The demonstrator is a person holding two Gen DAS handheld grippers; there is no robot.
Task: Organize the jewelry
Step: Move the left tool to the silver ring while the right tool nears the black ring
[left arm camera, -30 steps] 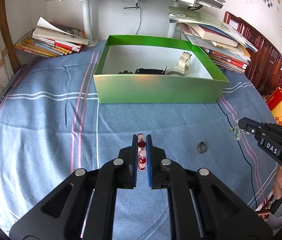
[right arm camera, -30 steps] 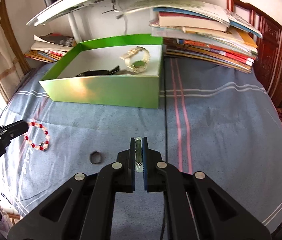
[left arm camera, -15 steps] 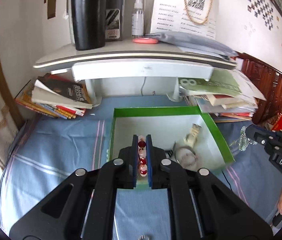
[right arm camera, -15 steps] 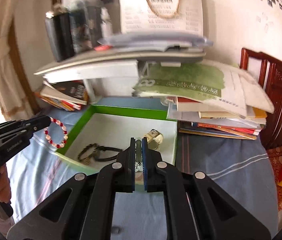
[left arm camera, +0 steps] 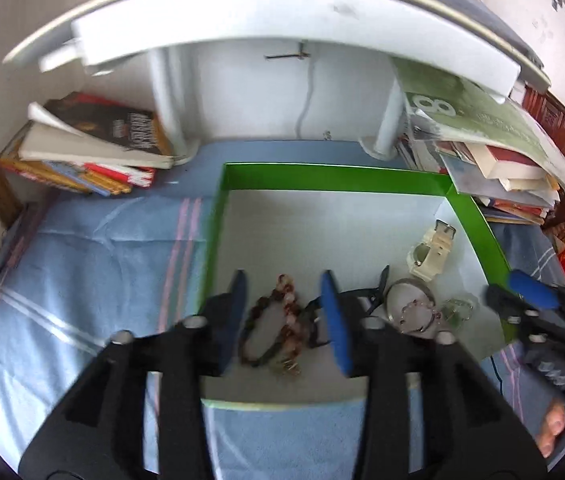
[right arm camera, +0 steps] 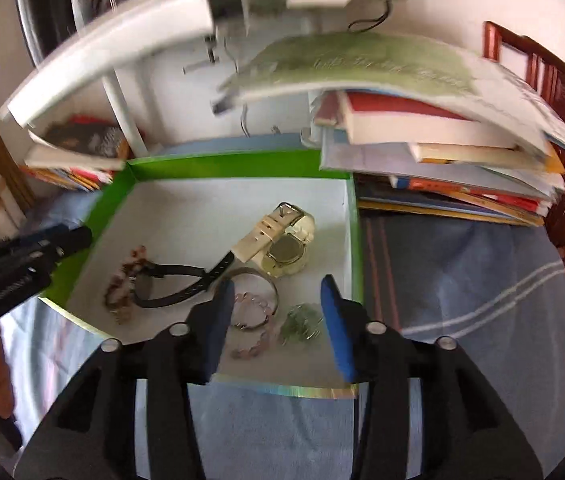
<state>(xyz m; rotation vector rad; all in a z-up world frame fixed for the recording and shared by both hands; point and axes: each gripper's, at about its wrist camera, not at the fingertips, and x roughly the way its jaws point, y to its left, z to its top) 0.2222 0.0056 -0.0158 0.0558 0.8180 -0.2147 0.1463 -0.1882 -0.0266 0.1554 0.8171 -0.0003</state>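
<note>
**Both tongs spread wide above the box, jewelry lying inside**

The blue bedspread [left arm camera: 82, 264] carries everything; it looks like a bed, so soft ground on which small pieces would be hard to pick out, which is likely why they are gathered in one container. The green box [right arm camera: 242, 166] sits at 12 o'clock from both cameras, open-topped with low walls, so pieces can go in from above.

The left tongs [left arm camera: 284, 300] hang over the box's near left part, jaws wide and empty. The right tongs [right arm camera: 276, 308] hang over its near right part, also wide and empty. Neither touches anything.

Inside, the cream watch [right arm camera: 282, 240] lies toward 1 o'clock in the right view, on its side. A black strap [right arm camera: 178, 280] stretches across the middle. The red bead bracelet [left arm camera: 282, 320] lies directly between the left jaws, on the floor. A metal bangle [right arm camera: 258, 296] with a pink bead bracelet [right arm camera: 250, 320] sits by the right tongs' left jaw, and a small greenish piece [right arm camera: 300, 322] lies between the right jaws.

Judging by this, both drops look finished.
</note>
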